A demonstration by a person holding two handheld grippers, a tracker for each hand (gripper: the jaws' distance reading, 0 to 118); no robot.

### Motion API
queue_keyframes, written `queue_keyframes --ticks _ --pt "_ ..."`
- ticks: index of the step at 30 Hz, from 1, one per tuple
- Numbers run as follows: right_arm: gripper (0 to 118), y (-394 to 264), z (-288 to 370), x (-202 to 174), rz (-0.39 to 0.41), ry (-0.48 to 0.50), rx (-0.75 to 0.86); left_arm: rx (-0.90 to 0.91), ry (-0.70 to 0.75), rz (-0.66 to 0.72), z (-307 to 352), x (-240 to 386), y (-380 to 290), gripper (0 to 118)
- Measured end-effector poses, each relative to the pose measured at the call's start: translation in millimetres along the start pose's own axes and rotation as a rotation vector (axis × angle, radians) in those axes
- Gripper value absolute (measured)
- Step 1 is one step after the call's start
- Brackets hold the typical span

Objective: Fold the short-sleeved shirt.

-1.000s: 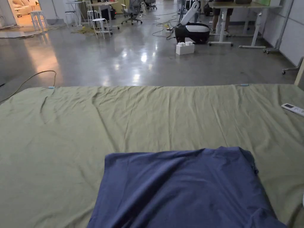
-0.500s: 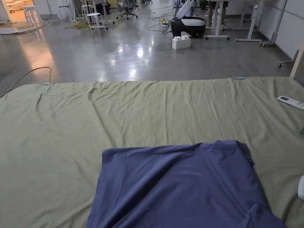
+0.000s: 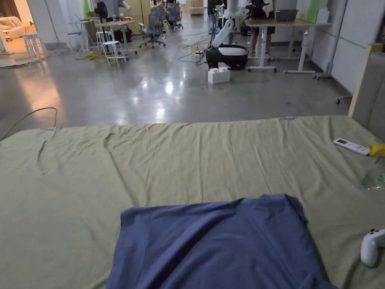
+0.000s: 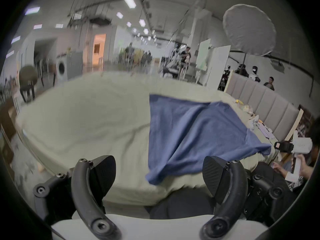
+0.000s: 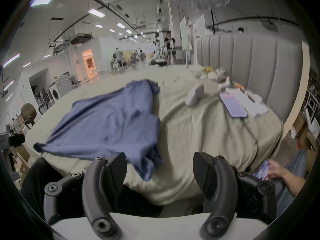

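A blue short-sleeved shirt (image 3: 218, 244) lies spread on the green bed sheet (image 3: 112, 177) near the front edge, with a few soft creases. In the left gripper view the shirt (image 4: 194, 136) drapes over the bed's near edge, and my left gripper (image 4: 159, 172) hangs open just short of its lower corner, touching nothing. In the right gripper view the shirt (image 5: 110, 124) lies to the left, one sleeve hanging over the edge. My right gripper (image 5: 159, 171) is open beside that hanging sleeve, with nothing between its jaws.
A white remote (image 3: 351, 146) and a yellow item (image 3: 377, 150) lie at the bed's right side. A white controller (image 3: 372, 246) rests near the front right. A padded headboard (image 3: 370, 94) stands to the right. A person's hand (image 5: 277, 171) is at the far right.
The head camera has tilted up and swung right, bringing the headboard and the controller into sight. The shirt lies as before.
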State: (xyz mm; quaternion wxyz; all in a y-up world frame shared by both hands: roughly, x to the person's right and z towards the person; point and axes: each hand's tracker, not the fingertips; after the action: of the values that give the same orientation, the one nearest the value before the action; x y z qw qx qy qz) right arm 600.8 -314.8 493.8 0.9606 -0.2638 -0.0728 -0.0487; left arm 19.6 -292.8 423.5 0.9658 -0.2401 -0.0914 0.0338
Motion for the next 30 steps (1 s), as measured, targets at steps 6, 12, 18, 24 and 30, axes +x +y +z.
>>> queue_keyframes --ticks 6,12,18,24,30 --pt "82 57.1 55.1 -43.7 0.002 0.049 0.257 0.252 0.099 -0.050 55.1 46.7 51.9 103" --pt "69 84.3 85.0 -75.0 0.022 0.079 0.377 0.419 0.174 -0.131 94.3 89.8 71.9 84" --pt "8 91.8 96.6 -82.4 0.006 0.137 0.372 0.418 0.121 -0.226 108.3 107.8 82.5 1" --pt "0 89.3 101.0 -87.7 0.063 0.100 0.419 0.427 0.049 -0.190 110.3 97.5 89.3 0" --pt "0 91.8 98.0 -93.9 0.092 0.108 0.395 0.397 0.049 -0.163 96.9 106.1 87.9 0"
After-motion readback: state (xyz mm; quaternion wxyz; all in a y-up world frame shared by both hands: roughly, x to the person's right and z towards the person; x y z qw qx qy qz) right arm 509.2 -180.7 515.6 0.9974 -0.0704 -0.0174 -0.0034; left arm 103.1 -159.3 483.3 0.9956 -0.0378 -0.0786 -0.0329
